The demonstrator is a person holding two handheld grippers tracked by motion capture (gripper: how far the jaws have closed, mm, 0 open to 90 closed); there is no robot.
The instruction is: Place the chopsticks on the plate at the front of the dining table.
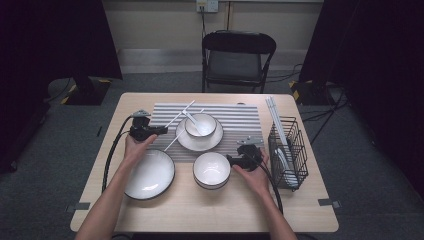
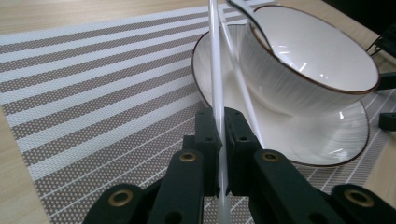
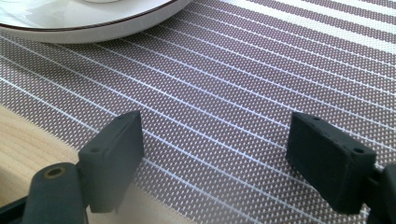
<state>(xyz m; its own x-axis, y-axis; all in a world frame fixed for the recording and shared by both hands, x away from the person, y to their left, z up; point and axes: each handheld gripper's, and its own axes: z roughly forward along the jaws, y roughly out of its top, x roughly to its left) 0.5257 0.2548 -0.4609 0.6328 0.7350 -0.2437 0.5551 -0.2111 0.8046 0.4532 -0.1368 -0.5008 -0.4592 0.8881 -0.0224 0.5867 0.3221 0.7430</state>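
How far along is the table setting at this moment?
Done: a white bowl with a dark rim sits on a white saucer plate on the striped placemat, a white spoon in it. In hand: the left gripper is shut on a white chopstick. Left: the right gripper is open and holds nothing; a second chopstick leans on the saucer.

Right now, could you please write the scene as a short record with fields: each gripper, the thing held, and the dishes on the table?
left gripper: shut on a white chopstick, over the striped placemat
second chopstick: leans on the saucer, not gripped
right gripper: open, nothing between the jaws
small bowl: on the saucer, a spoon inside
large plate: on bare wood, near left
second bowl: beside the right gripper
wire basket: right edge of the table
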